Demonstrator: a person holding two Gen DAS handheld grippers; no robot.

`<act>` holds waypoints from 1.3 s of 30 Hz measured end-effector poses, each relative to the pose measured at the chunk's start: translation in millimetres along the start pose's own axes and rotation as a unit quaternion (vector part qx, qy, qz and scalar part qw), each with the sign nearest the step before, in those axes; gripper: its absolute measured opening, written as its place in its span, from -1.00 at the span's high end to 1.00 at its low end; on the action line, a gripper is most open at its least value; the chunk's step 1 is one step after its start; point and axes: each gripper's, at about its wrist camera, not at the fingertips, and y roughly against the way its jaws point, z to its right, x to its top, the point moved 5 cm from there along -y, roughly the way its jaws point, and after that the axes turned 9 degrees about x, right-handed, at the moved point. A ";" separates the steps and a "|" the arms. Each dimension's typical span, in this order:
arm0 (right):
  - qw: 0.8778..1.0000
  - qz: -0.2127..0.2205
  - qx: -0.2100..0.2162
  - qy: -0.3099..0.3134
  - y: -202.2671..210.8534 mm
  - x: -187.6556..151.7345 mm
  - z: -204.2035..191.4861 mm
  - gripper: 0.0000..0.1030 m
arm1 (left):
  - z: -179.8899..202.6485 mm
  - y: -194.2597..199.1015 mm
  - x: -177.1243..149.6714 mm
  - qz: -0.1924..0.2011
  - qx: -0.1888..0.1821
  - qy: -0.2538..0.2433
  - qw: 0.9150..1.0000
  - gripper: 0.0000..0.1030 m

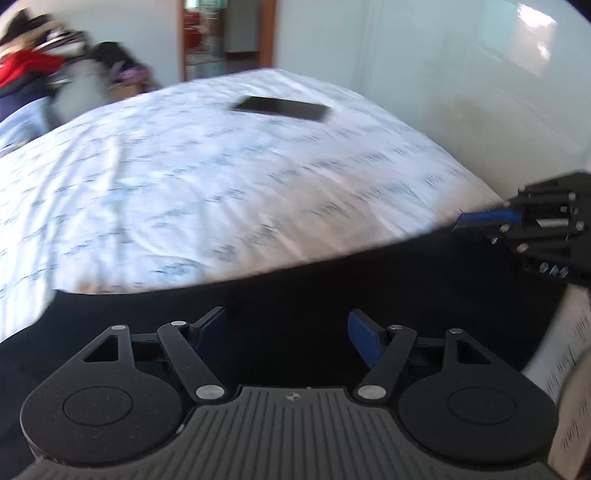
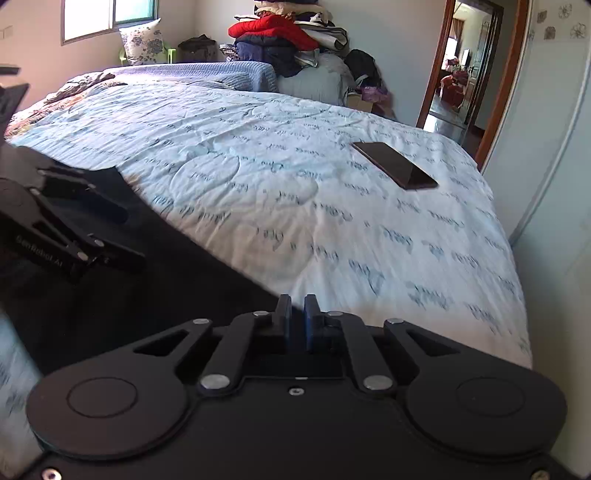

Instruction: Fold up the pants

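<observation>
I see a big bed (image 2: 295, 192) with a pale blue quilt that has dark writing all over it. The black pants (image 1: 314, 295) lie flat on the near part of the bed, and their far edge runs straight across the quilt. Behind the bed, by the wall, sits a heap of clothes (image 2: 280, 33) with something red on top, and a flowered pillow (image 2: 142, 40) stands near the window. An open door (image 2: 465, 66) is on the right. A dark phone (image 2: 395, 164) lies flat on the quilt, well apart from the pants. My left claw (image 1: 286, 332) is over the pants with its blue pads wide apart. I see only dark cloth in the gap, and I cannot tell if the pads touch it. My right claw (image 2: 296, 317) sits at the edge of the pants, where black cloth meets quilt. Its pads are almost together, with only a thin gap between them, and I cannot tell if any cloth is pinched there. From the left camera, the right claw shows far out to the right side, near the pants' edge.
</observation>
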 end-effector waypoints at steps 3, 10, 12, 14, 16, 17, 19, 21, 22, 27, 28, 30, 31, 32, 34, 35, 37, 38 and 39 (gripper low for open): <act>0.998 -0.052 -0.029 -0.012 -15.1 -19.6 17.8 0.86 | 22.7 -28.7 1.8 -0.023 0.011 -0.019 1.000 -0.48; 0.996 0.008 -0.036 -0.084 -37.4 -3.7 43.0 0.85 | 34.3 -50.1 30.3 0.007 0.071 0.010 0.997 -0.68; 0.997 0.022 -0.037 -0.070 -18.8 -4.4 35.0 0.85 | 37.9 -28.9 27.2 0.020 0.055 0.011 0.998 -0.49; 0.998 0.015 -0.055 -0.041 -1.8 -13.5 27.8 0.78 | 48.0 -12.0 20.6 0.035 0.039 -0.007 0.999 -0.52; 0.997 -0.010 -0.072 -0.024 5.1 -25.1 30.2 0.65 | 60.2 -11.0 15.9 0.035 0.033 -0.023 0.999 -0.54; 0.996 -0.025 -0.082 -0.024 2.1 -31.4 36.1 0.63 | 66.0 -16.7 15.7 0.030 0.031 -0.031 0.999 -0.55; 0.995 -0.027 -0.085 -0.043 -8.6 -38.8 51.8 0.60 | 75.9 -37.1 16.4 0.020 0.040 -0.041 0.998 -0.63; 0.993 0.016 -0.065 -0.097 -7.4 -38.0 68.2 0.57 | 77.9 -48.7 21.3 0.039 0.061 -0.035 0.997 -0.82; 0.990 0.034 -0.057 -0.128 -4.3 -35.9 76.8 0.57 | 78.1 -50.9 24.4 0.041 0.067 -0.034 0.996 -0.82; 0.985 0.062 -0.085 -0.138 42.0 -39.6 84.9 0.54 | 85.6 -19.0 21.0 0.042 0.042 -0.031 0.998 -0.57; 0.989 0.042 -0.088 -0.114 47.9 -44.4 79.5 0.48 | 89.4 -14.1 18.4 0.045 0.033 -0.036 0.998 -0.57; 0.992 -0.011 -0.102 -0.072 45.1 -56.0 76.3 0.33 | 98.5 -15.9 14.9 0.032 0.018 -0.040 0.999 -0.57; 0.991 -0.034 -0.114 -0.060 38.3 -61.7 77.9 0.33 | 103.9 -21.4 14.5 0.024 0.010 -0.043 0.999 -0.57; 0.990 -0.046 -0.122 -0.059 29.7 -64.8 82.6 0.31 | 108.5 -28.9 15.1 0.020 0.012 -0.044 0.999 -0.61; 0.990 -0.021 -0.117 -0.079 18.7 -60.1 94.4 0.22 | 115.1 -40.9 20.8 0.032 0.037 -0.045 0.998 -0.80; 0.989 -0.007 -0.115 -0.097 15.1 -57.1 103.1 0.21 | 117.1 -45.6 25.1 0.039 0.048 -0.049 0.997 -0.88; 0.985 0.015 -0.109 -0.131 13.0 -51.8 116.8 0.17 | 116.3 -52.6 32.9 0.037 0.064 -0.046 0.996 -0.86; 0.984 0.018 -0.107 -0.142 15.3 -51.4 118.1 0.18 | 113.8 -50.0 34.5 0.031 0.060 -0.036 0.997 -0.76; 0.983 0.025 -0.113 -0.141 23.1 -50.1 115.4 0.23 | 110.4 -43.3 35.3 0.031 0.052 -0.026 0.998 -0.74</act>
